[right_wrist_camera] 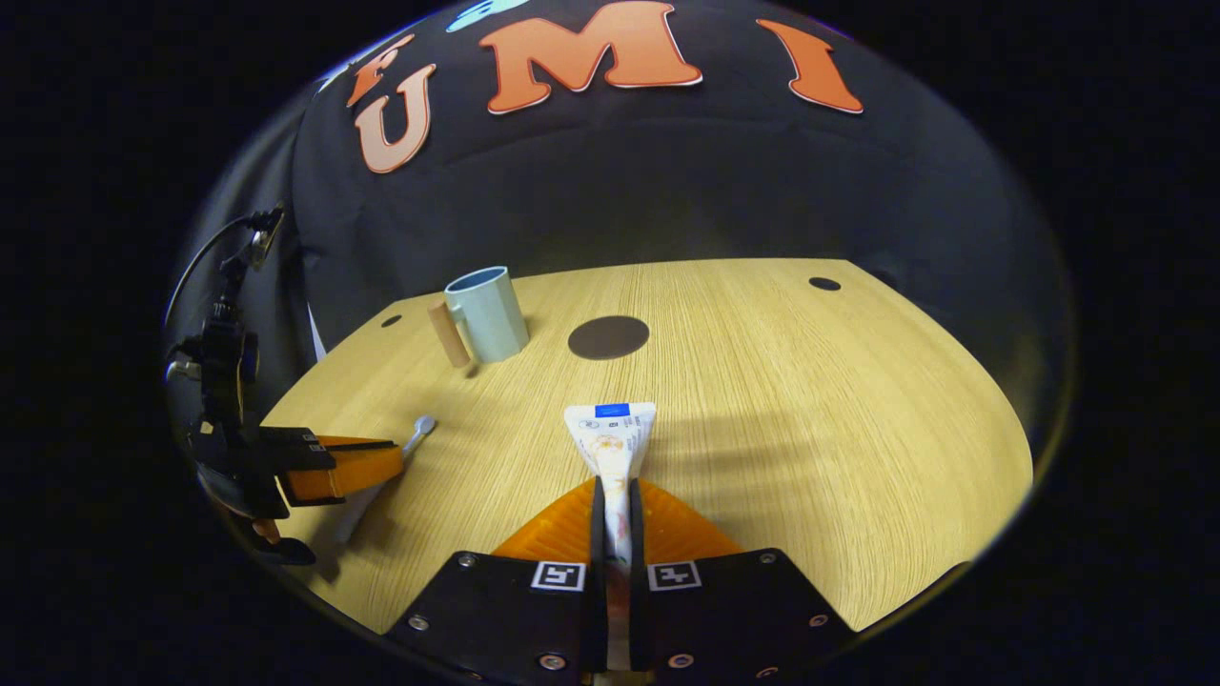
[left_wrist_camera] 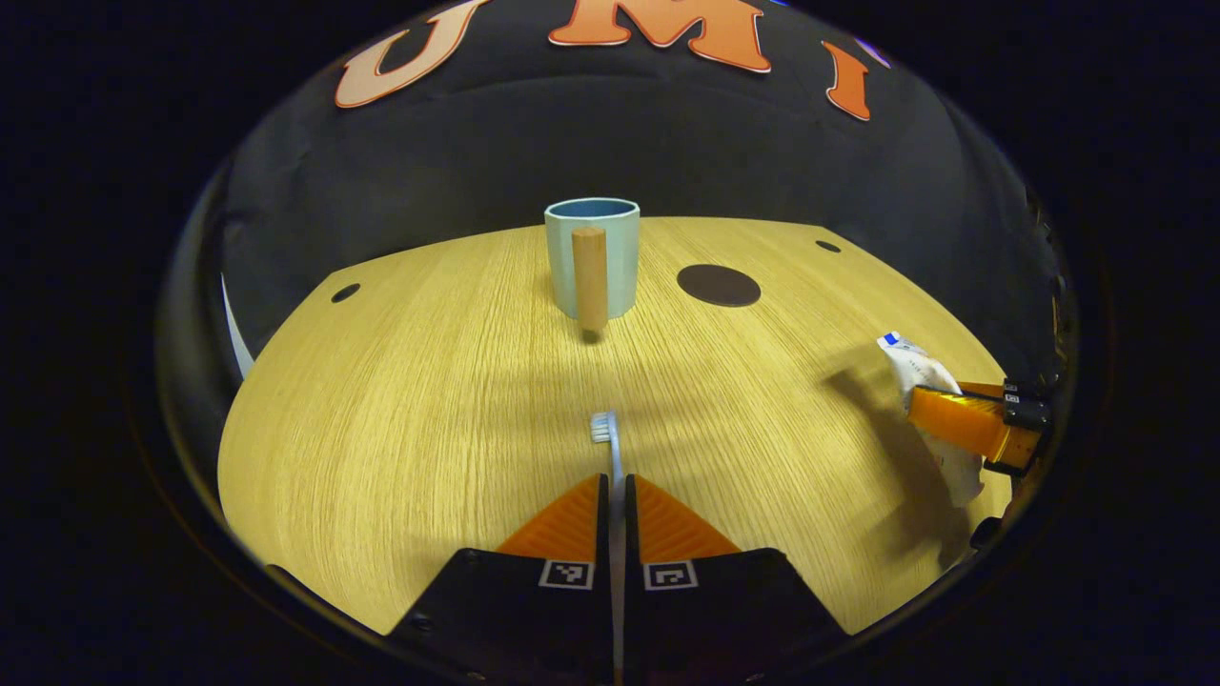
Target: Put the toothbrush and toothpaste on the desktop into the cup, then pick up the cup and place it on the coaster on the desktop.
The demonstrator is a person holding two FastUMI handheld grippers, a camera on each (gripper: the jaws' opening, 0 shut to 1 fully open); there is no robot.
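Left gripper view looked low along its own fingers across the desk (left_wrist_camera: 400, 400) toward the cup (left_wrist_camera: 591, 255); right gripper view faced likewise from farther right, both sharing cup, coaster (right_wrist_camera: 608, 337) and wall

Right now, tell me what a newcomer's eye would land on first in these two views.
First, the two held items: the left tool shut on the toothbrush, and the right tool shut on the toothpaste. Beyond them, the pale blue cup with its wooden handle stands on the desktop, the dark round coaster beside it.
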